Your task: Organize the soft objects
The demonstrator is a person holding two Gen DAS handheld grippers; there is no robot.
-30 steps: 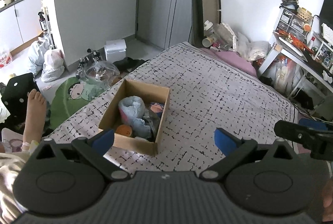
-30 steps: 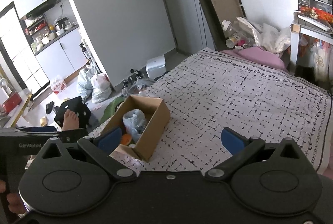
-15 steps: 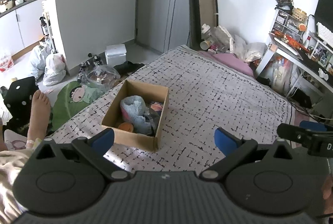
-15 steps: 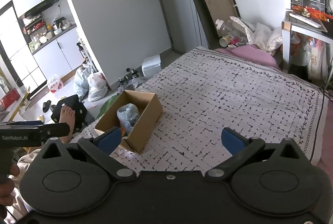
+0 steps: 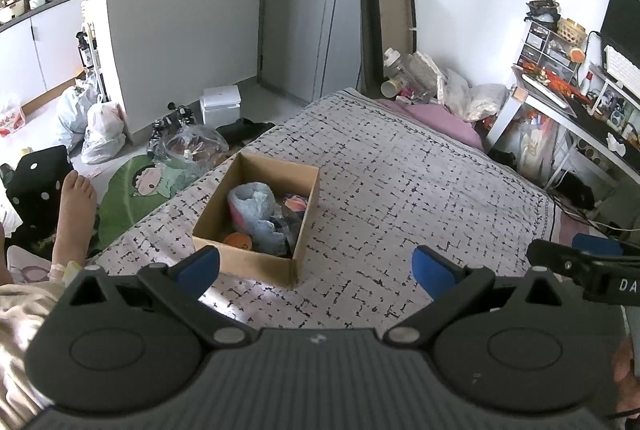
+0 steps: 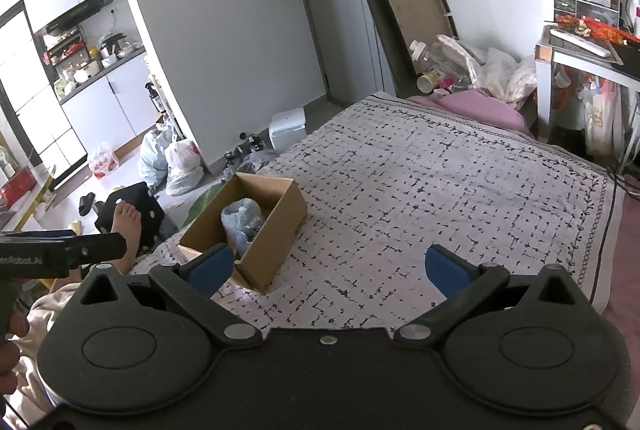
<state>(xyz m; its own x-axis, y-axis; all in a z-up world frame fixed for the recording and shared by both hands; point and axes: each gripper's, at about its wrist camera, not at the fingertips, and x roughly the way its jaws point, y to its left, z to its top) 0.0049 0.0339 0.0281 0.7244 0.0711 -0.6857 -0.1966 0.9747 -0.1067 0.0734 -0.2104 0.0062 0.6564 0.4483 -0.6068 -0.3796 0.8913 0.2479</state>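
A brown cardboard box (image 5: 244, 266) (image 6: 276, 230) rests on the patterned bedspread (image 5: 400, 190) (image 6: 440, 190) near the bed's left edge. Inside lie soft things: a light blue plush (image 5: 252, 198) (image 6: 242, 216), an orange piece (image 5: 238, 241) and a pink-orange one (image 5: 297, 204). My left gripper (image 5: 316, 266) hovers open above the bed, just in front of the box, with nothing between its blue pads. My right gripper (image 6: 330, 268) is also open and empty, with the box ahead of its left finger. Each gripper shows at the edge of the other's view.
A person's bare foot (image 5: 76, 206) rests beside the bed on the left. On the floor lie a green cartoon mat (image 5: 136, 182), plastic bags (image 5: 100, 130) and a white box (image 5: 220, 104). A pink pillow (image 5: 432, 118) and a cluttered desk (image 5: 580, 110) stand far right.
Both grippers have drawn back and risen a little from the box, so the box looks smaller and more of the room shows. Both stay open and empty.
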